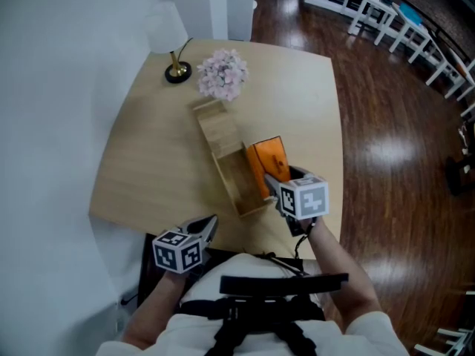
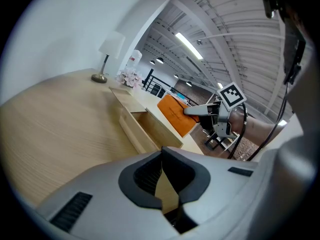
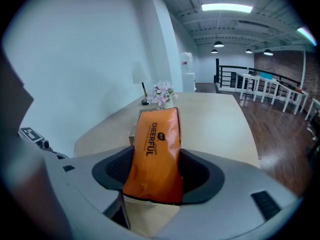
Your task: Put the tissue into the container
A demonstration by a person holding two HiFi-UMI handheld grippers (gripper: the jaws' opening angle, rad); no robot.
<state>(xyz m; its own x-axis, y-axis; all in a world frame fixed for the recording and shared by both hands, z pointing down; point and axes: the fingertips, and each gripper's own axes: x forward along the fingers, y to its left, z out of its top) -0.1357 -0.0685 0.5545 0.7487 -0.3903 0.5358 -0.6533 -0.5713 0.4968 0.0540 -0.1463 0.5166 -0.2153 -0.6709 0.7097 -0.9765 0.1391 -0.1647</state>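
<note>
An orange tissue pack (image 1: 269,163) is tilted over the right wall of the long open wooden container (image 1: 231,176), which lies mid-table. My right gripper (image 1: 274,185) is shut on the pack's near end. In the right gripper view the pack (image 3: 154,151) fills the space between the pads and points toward the far end of the table. My left gripper (image 1: 208,227) hovers at the table's front edge, left of the container, shut with nothing in it. The left gripper view shows the container (image 2: 145,126), the pack (image 2: 174,115) and the right gripper (image 2: 194,110) beyond it.
A small lamp (image 1: 177,71) and a bunch of pale pink flowers (image 1: 222,73) stand at the table's far end. The wooden table (image 1: 148,162) adjoins a white wall on the left. Dark wood floor and white benches (image 1: 415,28) lie to the right.
</note>
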